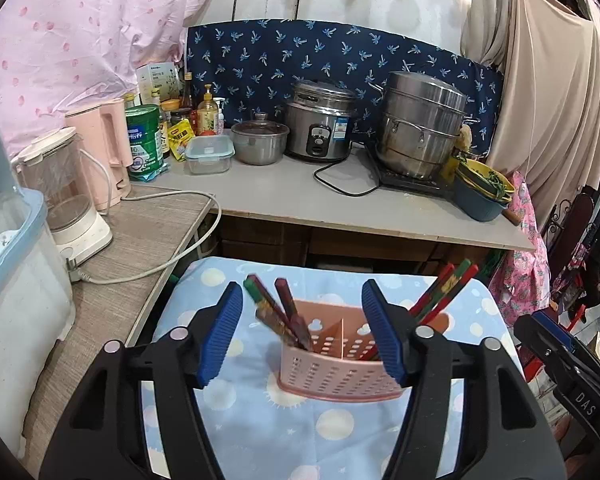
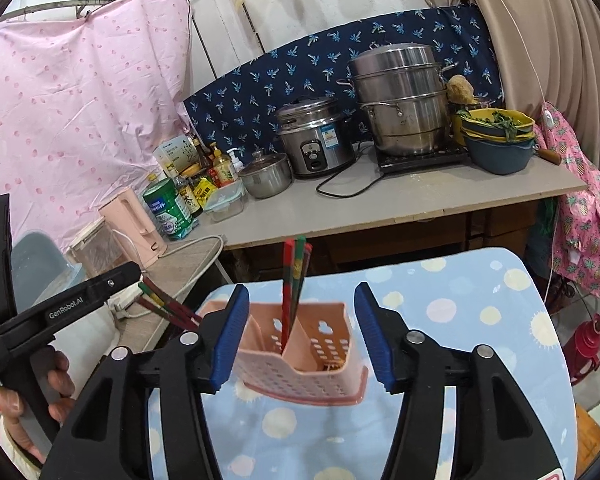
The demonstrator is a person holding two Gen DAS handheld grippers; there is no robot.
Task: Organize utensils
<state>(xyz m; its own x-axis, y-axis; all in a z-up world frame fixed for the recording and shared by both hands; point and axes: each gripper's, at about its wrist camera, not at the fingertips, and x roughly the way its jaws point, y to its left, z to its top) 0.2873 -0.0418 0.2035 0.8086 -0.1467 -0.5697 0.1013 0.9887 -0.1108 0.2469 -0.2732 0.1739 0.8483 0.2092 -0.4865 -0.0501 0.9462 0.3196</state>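
A pink perforated utensil holder [image 1: 332, 368] with a centre divider stands on a table covered in blue dotted cloth [image 1: 300, 432]. Red-and-green chopsticks [image 1: 278, 312] lean out of its left compartment, slightly blurred, and another bunch [image 1: 446, 288] leans right from the other compartment. My left gripper [image 1: 302, 286] is open just short of the holder, with nothing pressed between its blue pads [image 1: 220, 336]. In the right wrist view, the holder [image 2: 300, 364] sits beyond my open right gripper [image 2: 302, 287], with one chopstick bunch [image 2: 294, 280] upright and the other [image 2: 168, 308] leaning left.
A grey counter [image 1: 340, 208] behind holds a rice cooker [image 1: 320, 124], a steel steamer pot [image 1: 420, 128], stacked bowls [image 1: 484, 188], bottles and a green tin. A side table [image 1: 132, 248] at left carries kettles and a white cable. A hand [image 2: 56, 380] grips the left tool.
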